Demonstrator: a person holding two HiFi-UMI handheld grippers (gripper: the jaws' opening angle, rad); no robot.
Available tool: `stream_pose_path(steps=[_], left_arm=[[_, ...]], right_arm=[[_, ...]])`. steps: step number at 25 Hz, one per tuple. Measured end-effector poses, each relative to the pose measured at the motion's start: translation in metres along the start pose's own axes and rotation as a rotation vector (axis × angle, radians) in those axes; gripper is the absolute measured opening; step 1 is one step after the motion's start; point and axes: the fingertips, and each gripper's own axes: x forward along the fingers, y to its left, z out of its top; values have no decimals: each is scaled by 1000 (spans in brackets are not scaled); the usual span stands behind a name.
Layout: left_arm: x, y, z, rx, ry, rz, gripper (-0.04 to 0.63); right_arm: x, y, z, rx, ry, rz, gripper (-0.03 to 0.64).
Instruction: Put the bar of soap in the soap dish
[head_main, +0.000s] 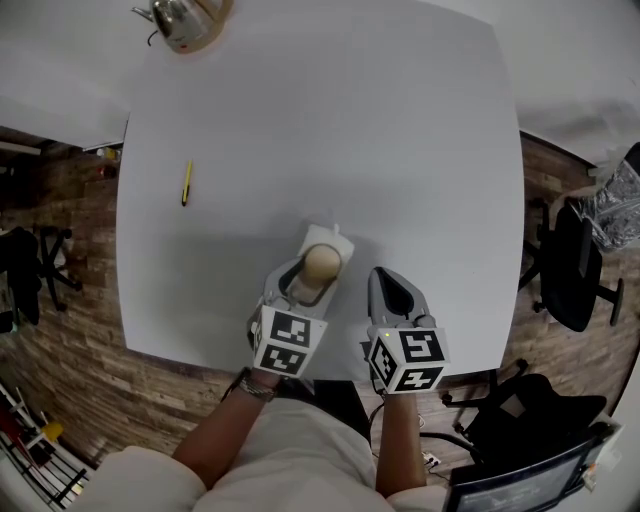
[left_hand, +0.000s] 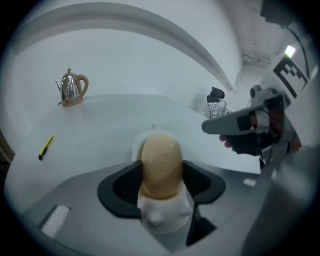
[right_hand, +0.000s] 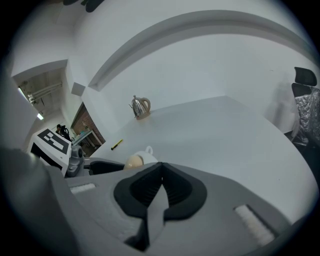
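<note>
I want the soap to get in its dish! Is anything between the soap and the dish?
Nothing I can see. The left gripper holds the soap right at the white dish. The right gripper sits beside it, shut and empty.

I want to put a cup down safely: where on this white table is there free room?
Bare: the right half of the white table, beyond the shut right gripper, and the middle between the thin yellow pen and the white soap dish. Crowded: the near edge, where the left gripper holds the beige oval soap bar at the dish.
</note>
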Motion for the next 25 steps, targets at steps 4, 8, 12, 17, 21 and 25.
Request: stream_pose_path(steps=[4, 8, 12, 17, 21, 25], left_arm=[[1, 0, -1, 1, 0, 5, 270], [1, 0, -1, -3, 0, 8, 270], [0, 0, -2, -6, 1, 14, 270], [1, 0, -2, 14, 1, 32, 272], [1, 0, -3, 24, -1, 49, 273], [0, 0, -3, 23, 4, 48, 277]], right_arm=[[2, 1, 0, 3, 1, 1, 3], [2, 2, 1, 11, -2, 0, 3], [2, 2, 1, 12, -3, 1, 3], [2, 1, 0, 12, -1, 0, 3], [1, 0, 0, 9, -1, 1, 3], [0, 0, -1, 10, -1, 0, 3]])
